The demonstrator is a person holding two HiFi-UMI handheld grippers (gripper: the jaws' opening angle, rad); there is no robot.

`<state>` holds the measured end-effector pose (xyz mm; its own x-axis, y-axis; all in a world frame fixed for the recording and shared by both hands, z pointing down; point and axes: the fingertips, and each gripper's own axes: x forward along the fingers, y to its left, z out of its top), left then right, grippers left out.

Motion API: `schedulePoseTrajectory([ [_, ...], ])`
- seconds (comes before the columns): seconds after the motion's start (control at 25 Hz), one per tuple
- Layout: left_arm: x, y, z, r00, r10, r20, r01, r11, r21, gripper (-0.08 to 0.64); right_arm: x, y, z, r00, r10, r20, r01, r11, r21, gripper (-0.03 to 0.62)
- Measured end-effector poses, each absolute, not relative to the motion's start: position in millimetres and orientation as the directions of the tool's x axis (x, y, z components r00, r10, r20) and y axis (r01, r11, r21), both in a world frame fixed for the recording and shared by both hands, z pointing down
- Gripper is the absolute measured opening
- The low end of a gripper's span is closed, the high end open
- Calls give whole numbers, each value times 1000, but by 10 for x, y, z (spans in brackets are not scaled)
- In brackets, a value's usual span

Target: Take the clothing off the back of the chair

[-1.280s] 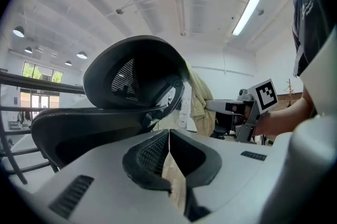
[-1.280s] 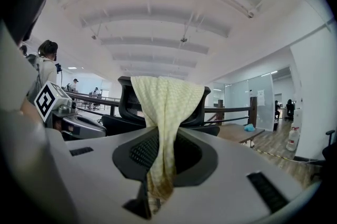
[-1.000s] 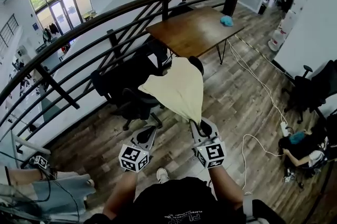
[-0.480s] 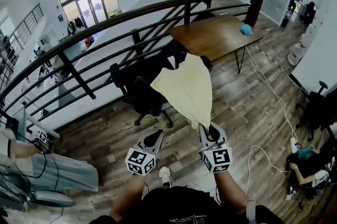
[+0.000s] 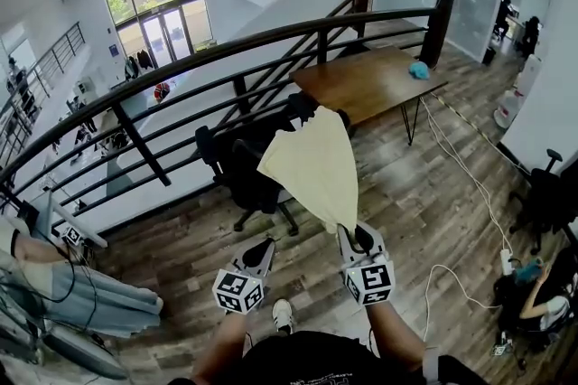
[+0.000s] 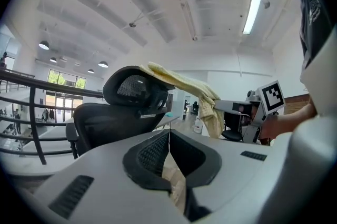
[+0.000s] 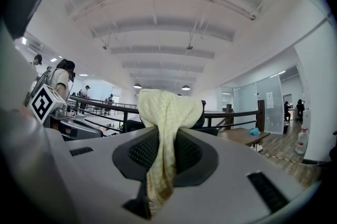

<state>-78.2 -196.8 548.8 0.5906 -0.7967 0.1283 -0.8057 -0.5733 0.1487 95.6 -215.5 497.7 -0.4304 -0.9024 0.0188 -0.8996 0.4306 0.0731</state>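
A pale yellow garment (image 5: 316, 166) stretches from the top of a black office chair (image 5: 237, 168) down to my right gripper (image 5: 355, 237), which is shut on its near end. In the right gripper view the cloth (image 7: 166, 107) hangs pinched between the jaws of the right gripper (image 7: 160, 144). Its far end still lies over the headrest (image 6: 134, 89). My left gripper (image 5: 260, 249) is beside the right one, short of the chair, shut with nothing in it. In the left gripper view the left gripper (image 6: 169, 136) points at the chair, with the garment (image 6: 184, 83) passing to the right.
A dark railing (image 5: 226, 49) runs behind the chair, with a drop beyond it. A wooden table (image 5: 370, 80) bearing a blue thing (image 5: 418, 70) stands at the back right. A white cable (image 5: 470, 184) crosses the floor. A person (image 5: 90, 302) stands at my left, another (image 5: 542, 302) sits at the right.
Both grippers have drawn back from the chair. The garment is pulled out longer between the right gripper and the headrest.
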Motion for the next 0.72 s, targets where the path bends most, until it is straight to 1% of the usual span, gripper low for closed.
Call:
schedulePoseTrajectory([
  [0.36, -737, -1715, 5506, 569, -814, 113, -821, -554, 139, 14, 1038, -1913, 5049, -441, -897, 22, -893, 441, 87, 72],
  [0.72, -798, -1367, 5651, 533, -835, 134, -844, -514, 154, 14, 1052, -1687, 5113, -463, -886, 24, -883, 463, 80, 72],
])
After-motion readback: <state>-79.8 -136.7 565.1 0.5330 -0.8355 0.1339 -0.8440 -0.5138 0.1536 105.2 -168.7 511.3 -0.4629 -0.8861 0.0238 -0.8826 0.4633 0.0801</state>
